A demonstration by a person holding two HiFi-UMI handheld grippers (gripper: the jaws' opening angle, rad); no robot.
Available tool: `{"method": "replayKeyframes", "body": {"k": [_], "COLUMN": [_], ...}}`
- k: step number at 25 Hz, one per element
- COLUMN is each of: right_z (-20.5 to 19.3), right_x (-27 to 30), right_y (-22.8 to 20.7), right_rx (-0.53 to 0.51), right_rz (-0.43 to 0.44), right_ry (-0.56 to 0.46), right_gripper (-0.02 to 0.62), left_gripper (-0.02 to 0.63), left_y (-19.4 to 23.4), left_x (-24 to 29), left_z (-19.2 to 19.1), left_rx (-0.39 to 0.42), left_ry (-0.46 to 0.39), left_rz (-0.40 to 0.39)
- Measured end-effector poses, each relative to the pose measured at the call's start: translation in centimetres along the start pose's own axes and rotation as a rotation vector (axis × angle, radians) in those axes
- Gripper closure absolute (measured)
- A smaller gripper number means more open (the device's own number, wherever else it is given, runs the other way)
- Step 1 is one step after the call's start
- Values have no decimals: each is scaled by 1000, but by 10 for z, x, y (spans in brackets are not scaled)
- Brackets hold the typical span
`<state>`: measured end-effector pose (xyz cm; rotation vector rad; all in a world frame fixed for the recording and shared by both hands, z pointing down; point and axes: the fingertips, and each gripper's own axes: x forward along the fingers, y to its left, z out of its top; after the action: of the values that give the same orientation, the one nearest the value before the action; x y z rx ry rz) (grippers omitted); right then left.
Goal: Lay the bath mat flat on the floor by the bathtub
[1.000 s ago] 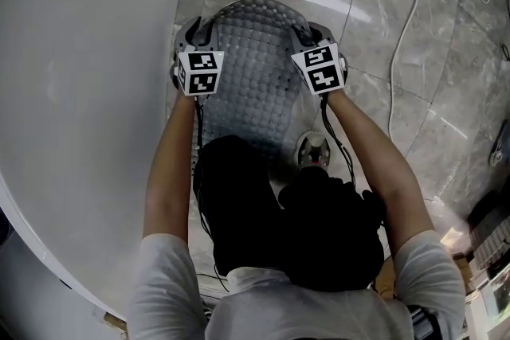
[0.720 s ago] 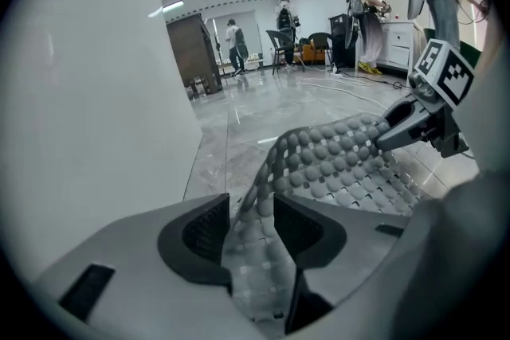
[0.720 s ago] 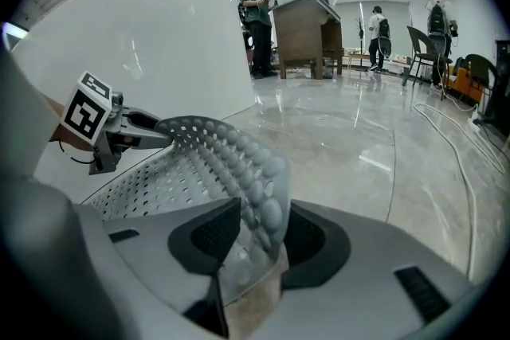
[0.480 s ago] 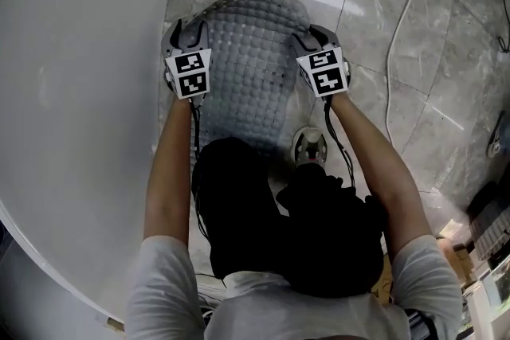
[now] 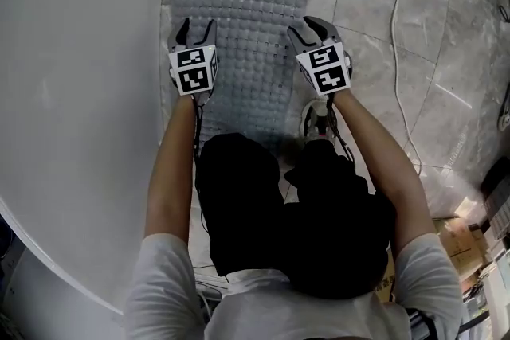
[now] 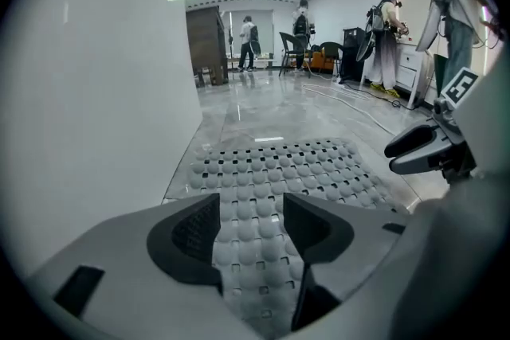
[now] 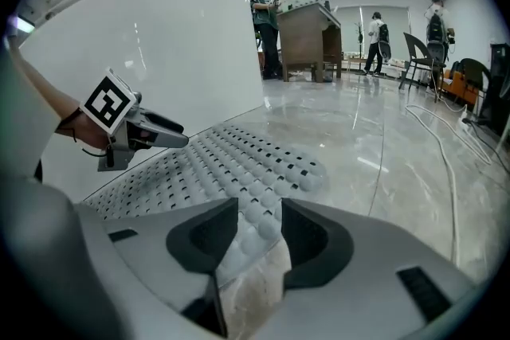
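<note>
The grey studded bath mat [image 5: 239, 20] is seen lying flat on the marble floor [image 5: 382, 12] in the upper centre of the head view. Its long left edge runs just beside the white bathtub [image 5: 80, 91], which fills the left of that frame. In the left gripper view a narrow strip of floor is shown between the mat [image 6: 279, 159] and the tub wall [image 6: 96, 76].

The left gripper [image 5: 196, 28] is held over the mat's left edge, at centre left of the head view. Its jaws have just been opening and are spread wide. In its own view [image 6: 251, 227] the mat's bumps and square holes are seen in the gap between the pads, but the mat is not pressed by either pad, so nothing is gripped.

The right gripper [image 5: 309, 26] is held over the mat's right edge, level with the left one. Its jaws have likewise just been opening and stand wide apart. Between them [image 7: 259, 239] the mat's edge [image 7: 239, 155] and a patch of bare floor are visible, and no hold is kept on the mat.

Each gripper is caught in the other's view: the right one [image 6: 422, 151] at the right edge, the left one [image 7: 147, 131] at centre left, in front of the tub [image 7: 159, 52].

A white cable [image 5: 402, 52] is trailed across the floor at the upper right of the head view, well apart from the mat. A shoe [image 5: 316, 119] is planted just below the right gripper, beside the mat's right edge.
</note>
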<state>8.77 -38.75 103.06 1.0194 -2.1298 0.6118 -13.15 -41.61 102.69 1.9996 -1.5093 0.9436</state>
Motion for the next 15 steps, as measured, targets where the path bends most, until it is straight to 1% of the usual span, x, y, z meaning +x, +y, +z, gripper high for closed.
{"method": "replayKeyframes", "body": {"k": [5, 6, 8, 9, 10, 11, 13, 15], "right_z": [9, 8, 4, 3, 3, 4, 11, 18], "right_x": [-12, -15, -20, -22, -24, -26, -32, -37], "right_y": [15, 19, 28, 33, 39, 45, 55, 61], "right_rx": [-8, -14, -42, -64, -87, -108, -135, -157], "right_rz": [-9, -11, -14, -14, -16, -16, -15, -16], "right_ry": [-41, -42, -39, -37, -38, -44, -69, -94], "right_gripper": [433, 433, 433, 436, 450, 471, 510, 536], "left_gripper": [370, 370, 381, 422, 487, 522, 539, 545], "left_y": [-13, -17, -31, -39, -46, -50, -55, -57], "left_x": [-12, -16, -24, -29, -34, -40, -49, -55], "left_z": [-8, -13, -24, -29, -33, -35, -35, -33], "left_rx": [23, 13, -24, -34, -30, -11, 39, 56], "left_ry": [-11, -3, 20, 31, 38, 39, 30, 15], "left_rz": [-53, -77, -169, -220, -259, -280, -290, -286]}}
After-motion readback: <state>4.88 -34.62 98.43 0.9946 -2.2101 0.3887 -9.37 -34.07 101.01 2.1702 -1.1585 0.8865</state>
